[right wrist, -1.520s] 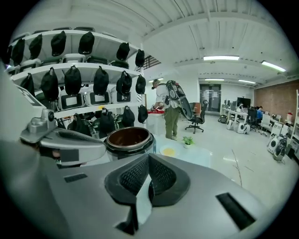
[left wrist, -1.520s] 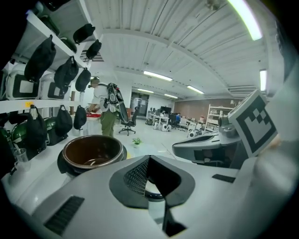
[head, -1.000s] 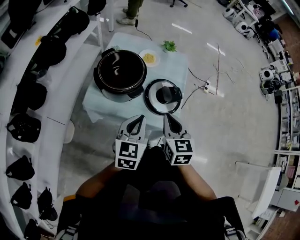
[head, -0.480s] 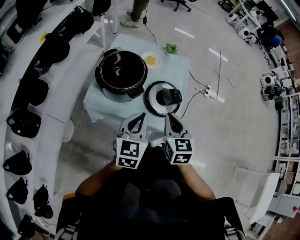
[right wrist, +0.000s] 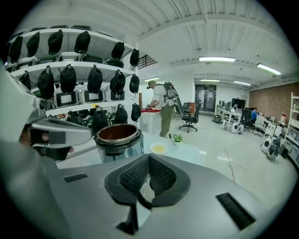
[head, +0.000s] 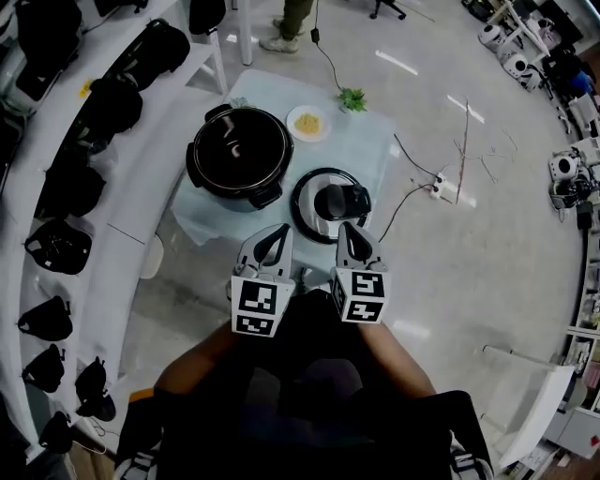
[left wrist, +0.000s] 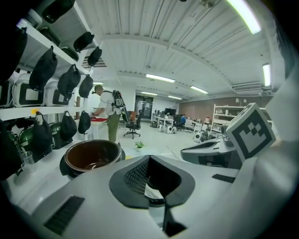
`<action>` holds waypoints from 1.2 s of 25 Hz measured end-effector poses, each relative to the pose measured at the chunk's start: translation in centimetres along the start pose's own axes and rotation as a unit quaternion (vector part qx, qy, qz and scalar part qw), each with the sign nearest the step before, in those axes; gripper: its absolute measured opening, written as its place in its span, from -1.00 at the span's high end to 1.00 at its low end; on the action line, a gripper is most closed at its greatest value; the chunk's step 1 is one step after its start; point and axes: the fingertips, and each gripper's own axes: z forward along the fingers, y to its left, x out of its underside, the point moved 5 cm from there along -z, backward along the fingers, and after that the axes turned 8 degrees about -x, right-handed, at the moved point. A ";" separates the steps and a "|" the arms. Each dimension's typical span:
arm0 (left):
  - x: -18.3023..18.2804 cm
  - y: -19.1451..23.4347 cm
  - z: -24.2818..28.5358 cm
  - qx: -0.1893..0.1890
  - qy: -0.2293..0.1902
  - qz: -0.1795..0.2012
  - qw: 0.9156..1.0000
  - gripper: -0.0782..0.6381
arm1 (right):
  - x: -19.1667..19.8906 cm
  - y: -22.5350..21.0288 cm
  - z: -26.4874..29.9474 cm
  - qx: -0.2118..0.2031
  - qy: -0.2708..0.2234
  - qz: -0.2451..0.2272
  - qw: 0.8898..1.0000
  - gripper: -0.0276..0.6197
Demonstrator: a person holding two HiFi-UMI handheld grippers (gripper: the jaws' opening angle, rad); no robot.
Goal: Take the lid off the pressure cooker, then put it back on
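The pressure cooker [head: 236,155] stands open on the left of a small table, its dark inner pot showing; it also appears in the left gripper view [left wrist: 91,156] and the right gripper view [right wrist: 117,135]. Its lid [head: 333,204], round with a black handle, lies flat on the table to the cooker's right. My left gripper [head: 275,238] hangs shut and empty just short of the table's near edge. My right gripper [head: 348,232] is shut and empty too, its tip over the lid's near rim. Neither gripper touches the lid or the cooker.
The table [head: 373,141] wears a pale blue cloth and carries a small plate of yellow food [head: 307,123] and a little green plant [head: 352,97]. White shelves with black bags [head: 112,103] curve along the left. A power strip [head: 439,185] lies on the floor; a person [head: 298,19] stands beyond the table.
Both grippers have moved forward toward the table. The right one's tip now reaches over the lid's near rim. Cooker and lid have kept their places.
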 end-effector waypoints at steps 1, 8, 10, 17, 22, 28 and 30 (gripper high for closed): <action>-0.1 -0.4 0.4 -0.001 0.003 0.002 1.000 0.76 | 0.0 -0.6 0.1 0.001 0.001 0.002 1.000 0.86; -0.5 -2.0 3.4 -0.012 0.022 0.009 1.000 0.76 | 0.7 -4.3 1.5 0.000 0.012 0.011 1.000 0.86; -0.6 -2.4 4.3 -0.015 0.027 0.010 0.999 0.76 | 0.9 -4.9 2.1 -0.006 0.018 0.012 1.000 0.86; -0.6 -3.3 6.8 -0.036 0.046 0.010 0.998 0.76 | 1.7 -6.3 4.3 -0.035 0.033 0.008 0.999 0.85; -0.2 -3.8 8.6 -0.054 0.062 0.009 0.997 0.76 | 2.2 -7.5 6.2 -0.055 0.046 0.002 0.997 0.85; 0.7 -4.7 10.6 -0.081 0.079 0.007 0.994 0.76 | 3.2 -8.5 8.2 -0.087 0.061 -0.006 0.994 0.85; 1.0 -5.3 11.2 -0.087 0.082 0.001 0.993 0.76 | 3.6 -9.0 8.7 -0.095 0.066 -0.008 0.993 0.84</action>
